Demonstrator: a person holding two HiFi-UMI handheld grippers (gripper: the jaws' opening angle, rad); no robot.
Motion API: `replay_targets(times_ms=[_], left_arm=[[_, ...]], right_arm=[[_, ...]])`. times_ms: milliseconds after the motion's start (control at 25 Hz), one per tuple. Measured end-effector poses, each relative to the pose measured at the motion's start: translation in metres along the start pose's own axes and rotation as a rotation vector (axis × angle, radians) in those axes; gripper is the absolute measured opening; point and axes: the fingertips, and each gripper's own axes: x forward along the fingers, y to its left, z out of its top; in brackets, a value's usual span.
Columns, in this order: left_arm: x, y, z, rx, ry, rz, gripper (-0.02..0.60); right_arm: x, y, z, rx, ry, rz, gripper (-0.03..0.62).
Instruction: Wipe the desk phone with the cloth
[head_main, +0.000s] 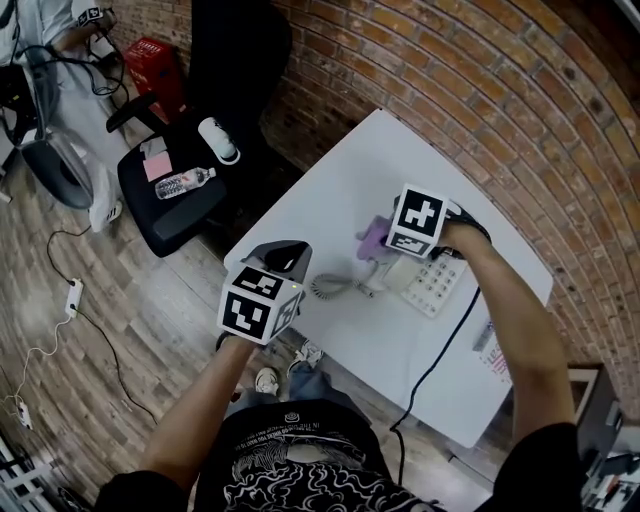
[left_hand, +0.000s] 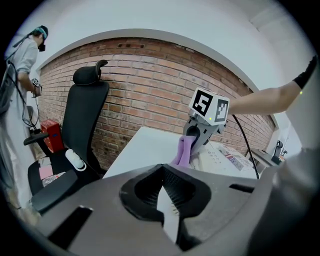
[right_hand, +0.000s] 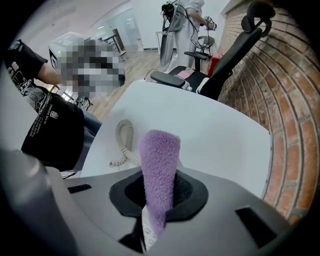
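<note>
The white desk phone (head_main: 437, 283) sits on the white table (head_main: 340, 190), and its coiled cord (head_main: 328, 288) trails to the left. My right gripper (head_main: 388, 243) hovers over the phone's left end, shut on a purple cloth (head_main: 374, 238) that hangs from its jaws. In the right gripper view the cloth (right_hand: 159, 165) sticks out past the jaws (right_hand: 160, 176), with the cord (right_hand: 124, 140) on the table beyond. My left gripper (head_main: 283, 258) is at the table's left edge, shut and empty. From the left gripper (left_hand: 163, 166) view I see the right gripper (left_hand: 198, 136), the cloth (left_hand: 184, 152) and the phone (left_hand: 222, 159).
A black office chair (head_main: 165, 200) stands left of the table with a water bottle (head_main: 185, 182) and a white object (head_main: 218, 138) on its seat. The brick wall (head_main: 480, 90) runs behind the table. Papers (head_main: 490, 350) lie near the table's right edge. A power strip (head_main: 72, 295) lies on the floor.
</note>
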Motion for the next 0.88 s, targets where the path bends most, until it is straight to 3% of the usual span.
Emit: replay_targets(times_ms=[400,880], left_arm=[[-0.026,0.0,-0.017,0.006,0.002,-0.028,0.006],[-0.052,-0.005,-0.031,0.016,-0.005,-0.068,0.006]], right_arm=[[0.015,0.036,0.012,0.065,-0.015,-0.004,0.048],[0.02,0.075,0.031,0.22,-0.149,-0.001,0.048]])
